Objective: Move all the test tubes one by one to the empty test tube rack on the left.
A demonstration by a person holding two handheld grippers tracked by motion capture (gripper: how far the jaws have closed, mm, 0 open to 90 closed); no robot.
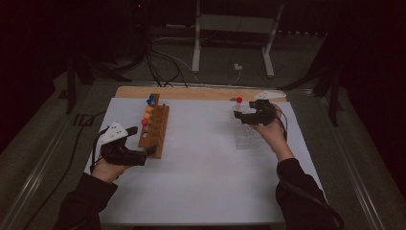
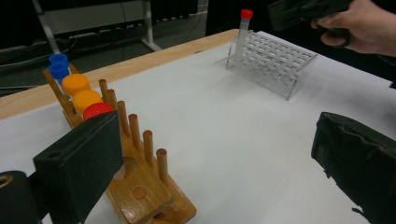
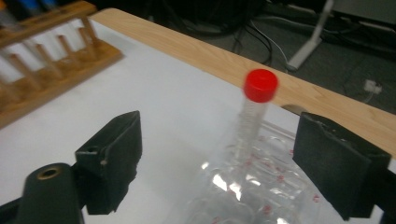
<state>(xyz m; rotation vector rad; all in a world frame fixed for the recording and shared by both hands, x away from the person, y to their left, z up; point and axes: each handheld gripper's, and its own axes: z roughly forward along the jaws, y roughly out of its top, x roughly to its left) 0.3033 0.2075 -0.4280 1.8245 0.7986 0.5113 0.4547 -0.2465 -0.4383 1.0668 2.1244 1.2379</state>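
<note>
Standing upright in the clear rack (image 3: pixel 252 186), red-capped tube (image 3: pixel 254 116) sitting between the right gripper's (image 3: pixel 217 158) spread fingers (image 3: pixel 114 158), untouched. Left gripper (image 2: pixel 219 158) hovering with fingers spread beside wooden rack (image 2: pixel 140 177) on tabletop (image 2: pixel 233 121).

We see the left gripper (image 2: pixel 205 154) with jaws spread wide beside the wooden peg rack (image 2: pixel 140 182), which holds capped tubes (image 2: pixel 86 98); a red-capped tube (image 2: pixel 243 28) stands in the clear rack (image 2: pixel 275 60).

No text, label, brand, number or sign can be read anywhere here.
</note>
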